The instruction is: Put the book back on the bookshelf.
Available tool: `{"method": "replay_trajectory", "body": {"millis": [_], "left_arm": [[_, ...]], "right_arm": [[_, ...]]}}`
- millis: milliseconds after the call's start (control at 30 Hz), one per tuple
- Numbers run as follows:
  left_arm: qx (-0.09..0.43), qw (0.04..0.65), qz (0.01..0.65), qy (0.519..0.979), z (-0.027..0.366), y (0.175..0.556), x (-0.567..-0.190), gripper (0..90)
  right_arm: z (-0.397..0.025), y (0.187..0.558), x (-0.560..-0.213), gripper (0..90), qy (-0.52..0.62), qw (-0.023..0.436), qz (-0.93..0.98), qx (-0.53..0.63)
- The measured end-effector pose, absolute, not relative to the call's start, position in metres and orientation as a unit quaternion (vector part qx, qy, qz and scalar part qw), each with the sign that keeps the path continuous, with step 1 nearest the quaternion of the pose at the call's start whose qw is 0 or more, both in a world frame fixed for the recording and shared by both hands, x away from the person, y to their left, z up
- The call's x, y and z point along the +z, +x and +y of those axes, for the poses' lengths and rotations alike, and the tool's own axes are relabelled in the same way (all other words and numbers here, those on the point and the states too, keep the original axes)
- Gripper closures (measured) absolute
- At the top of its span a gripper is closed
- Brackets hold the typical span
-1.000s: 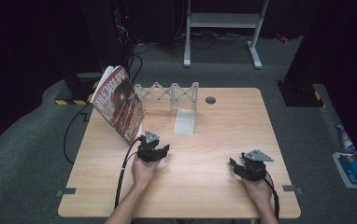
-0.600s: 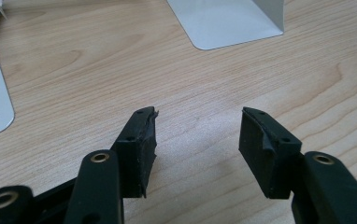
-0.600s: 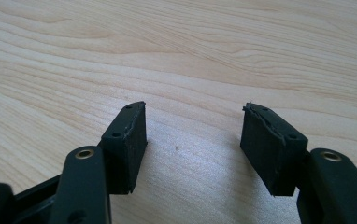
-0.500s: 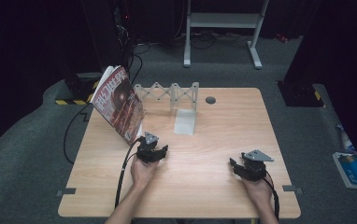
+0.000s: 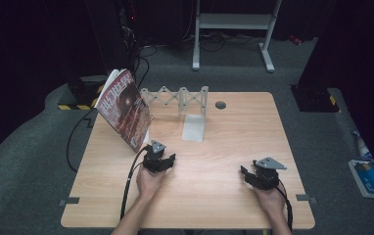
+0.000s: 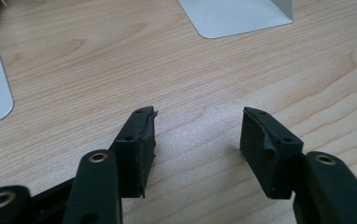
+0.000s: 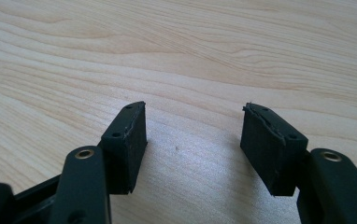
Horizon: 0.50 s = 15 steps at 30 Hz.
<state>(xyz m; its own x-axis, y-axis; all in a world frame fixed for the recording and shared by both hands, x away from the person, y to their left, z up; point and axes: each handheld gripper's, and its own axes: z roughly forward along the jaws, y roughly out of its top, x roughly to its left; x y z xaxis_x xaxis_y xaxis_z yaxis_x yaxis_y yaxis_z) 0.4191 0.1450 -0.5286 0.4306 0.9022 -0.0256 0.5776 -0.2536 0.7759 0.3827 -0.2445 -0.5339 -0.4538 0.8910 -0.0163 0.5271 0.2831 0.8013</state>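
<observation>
Behind the gaping, empty left hand-held gripper (image 6: 197, 128), the bookend (image 6: 235, 16) is cut off.

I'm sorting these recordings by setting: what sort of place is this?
Probably a lab or recording studio, not a home. A lone wooden table stands on grey carpet amid dark surroundings, cables trail over the floor, and a person works hand-held grippers, left and right, near a magazine leaning on an accordion rack.

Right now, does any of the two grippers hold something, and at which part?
Nothing is held. The left gripper and the right gripper both have their jaws open, with bare wooden table between them. The magazine stands untouched.
</observation>
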Motion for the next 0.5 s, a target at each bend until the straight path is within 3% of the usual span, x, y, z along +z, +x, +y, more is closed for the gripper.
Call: {"method": "replay_trajectory", "body": {"millis": [500], "left_arm": [[0.238, 0.378, 0.475, 0.758, 0.1445, 0.415, -0.5335, 39.4]], "right_arm": [[-0.2444, 0.3827, -0.534, 40.5, 0.464, 0.241, 0.764, 0.378]]}}
